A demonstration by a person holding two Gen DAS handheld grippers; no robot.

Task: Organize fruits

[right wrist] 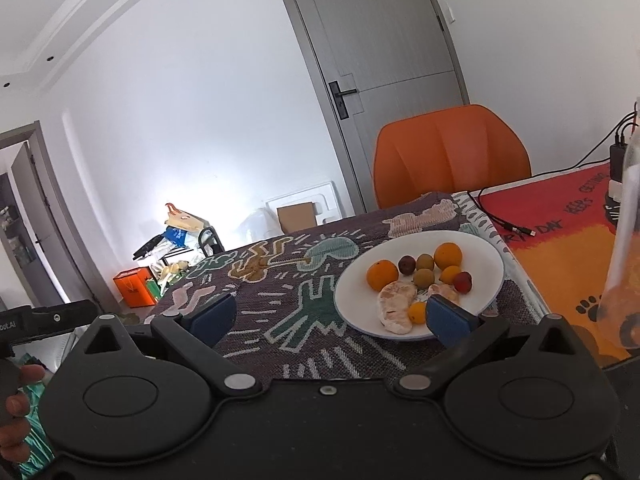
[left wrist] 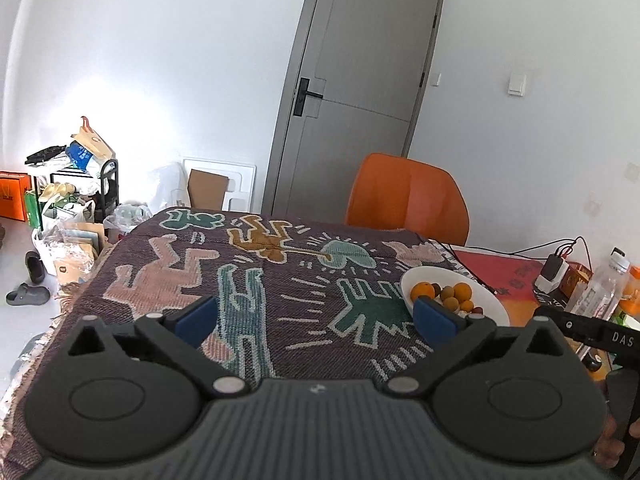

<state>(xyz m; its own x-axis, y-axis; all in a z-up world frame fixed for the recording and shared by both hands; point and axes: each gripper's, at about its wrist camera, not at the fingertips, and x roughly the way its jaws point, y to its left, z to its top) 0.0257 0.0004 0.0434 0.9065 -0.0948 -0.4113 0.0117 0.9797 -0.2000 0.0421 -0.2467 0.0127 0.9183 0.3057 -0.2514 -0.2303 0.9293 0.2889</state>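
A white plate [right wrist: 484, 252] on the patterned tablecloth holds several fruits: an orange [right wrist: 382, 275], another orange [right wrist: 448, 255], a dark plum [right wrist: 406, 265], green fruits [right wrist: 424, 278], a red fruit [right wrist: 462, 282] and peeled citrus pieces [right wrist: 394, 306]. My right gripper [right wrist: 330, 318] hovers open just short of the plate, nothing between its blue pads. In the left wrist view the same plate [left wrist: 492, 304] lies at the right, with an orange [left wrist: 423, 291] on it. My left gripper [left wrist: 316, 314] is open and empty above the cloth, left of the plate.
An orange chair [right wrist: 450, 156] stands behind the table, a grey door [left wrist: 360, 80] beyond it. To the plate's right lie a red-orange mat [right wrist: 560, 232], cables, a charger [left wrist: 554, 270] and a clear bottle [right wrist: 624, 240]. Bags and boxes [left wrist: 68, 200] clutter the floor at left.
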